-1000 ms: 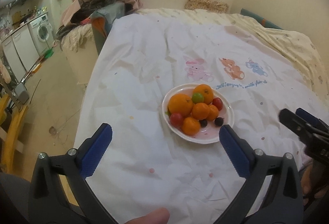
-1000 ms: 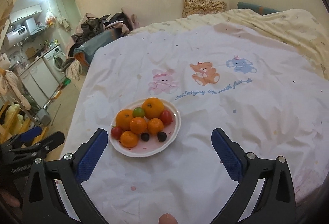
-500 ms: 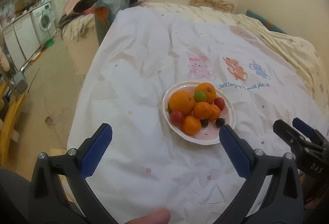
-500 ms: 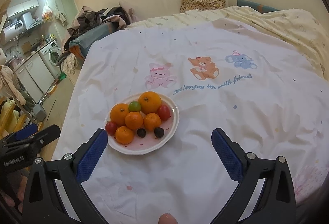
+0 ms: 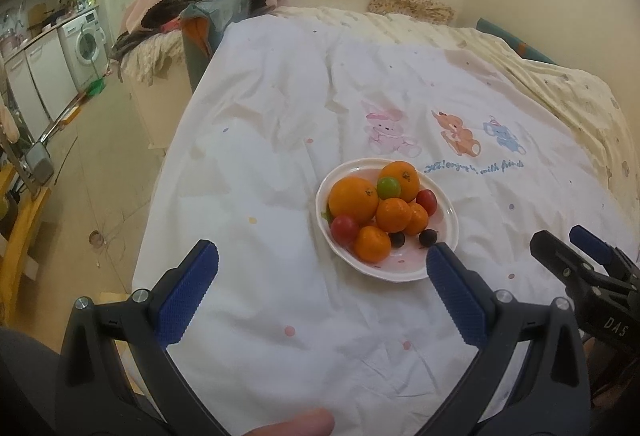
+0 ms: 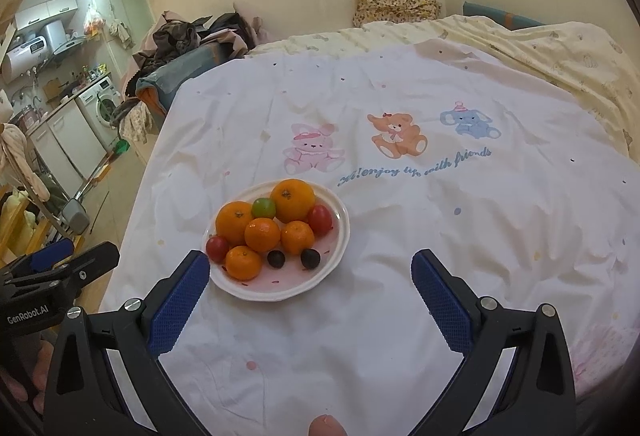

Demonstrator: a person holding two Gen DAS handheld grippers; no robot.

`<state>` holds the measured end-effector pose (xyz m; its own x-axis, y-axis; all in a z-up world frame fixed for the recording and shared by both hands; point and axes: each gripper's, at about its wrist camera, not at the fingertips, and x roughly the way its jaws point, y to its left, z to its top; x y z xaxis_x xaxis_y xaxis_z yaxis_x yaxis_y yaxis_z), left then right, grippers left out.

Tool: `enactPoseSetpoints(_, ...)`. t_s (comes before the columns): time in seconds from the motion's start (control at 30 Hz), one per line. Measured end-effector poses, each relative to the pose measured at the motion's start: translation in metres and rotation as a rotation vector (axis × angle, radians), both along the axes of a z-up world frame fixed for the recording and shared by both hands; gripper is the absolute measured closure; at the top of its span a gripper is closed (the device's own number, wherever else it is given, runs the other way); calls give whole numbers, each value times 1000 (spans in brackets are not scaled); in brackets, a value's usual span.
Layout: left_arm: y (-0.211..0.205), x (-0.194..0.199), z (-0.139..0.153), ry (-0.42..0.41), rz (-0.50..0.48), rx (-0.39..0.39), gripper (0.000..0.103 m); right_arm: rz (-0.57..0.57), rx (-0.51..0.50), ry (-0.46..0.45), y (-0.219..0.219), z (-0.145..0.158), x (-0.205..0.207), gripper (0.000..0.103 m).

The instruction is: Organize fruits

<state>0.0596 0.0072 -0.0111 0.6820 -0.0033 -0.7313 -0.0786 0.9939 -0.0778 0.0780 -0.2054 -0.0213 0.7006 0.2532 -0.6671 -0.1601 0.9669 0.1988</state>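
both grippers, left (image 5: 320,264) and right (image 6: 310,276), hang spread and empty; a clumsy pinch could roll oranges (image 6: 262,234) off the heaped plate (image 6: 340,236).

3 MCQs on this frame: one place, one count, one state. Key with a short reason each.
1. The plate lies:
A. on the white sheet
B. on the floor
C. on the washing machine

2. Dark grapes on the plate:
A. none
B. two
C. six

3. The right gripper is:
A. shut on an orange
B. shut, empty
C. open, empty

Key:
1 A, the plate lies on the sheet below the animal print.
2 B, a pair lies at the near rim.
3 C, the jaws stand wide apart with nothing between.
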Motion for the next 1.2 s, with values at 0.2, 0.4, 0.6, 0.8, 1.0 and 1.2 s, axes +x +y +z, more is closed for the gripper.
enactPoseSetpoints(0.2, 0, -1, 0, -3, -2, 4, 0, -3, 4, -1, -1, 2, 1, 0)
enactPoseSetpoints(0.4, -1, -1, 1, -7, -4, 7, 0, -3, 8, -21, -4, 6, 0, 0)
enactPoseSetpoints(0.6, -1, 0, 1, -6, -3, 5, 0, -5, 5, -16, -4, 7, 0, 0)
enactPoseSetpoints(0.8, -1, 0, 1, -6, -5, 5, 0, -7, 2, -15, -3, 7, 0, 0)
enactPoseSetpoints(1.0, -2, 0, 2, -10, -5, 12, 0, -7, 3, -13, -3, 7, 0, 0)
enactPoseSetpoints(1.2, -2, -1, 3, -10, -7, 12, 0, -7, 0, -13, -3, 6, -1, 0)
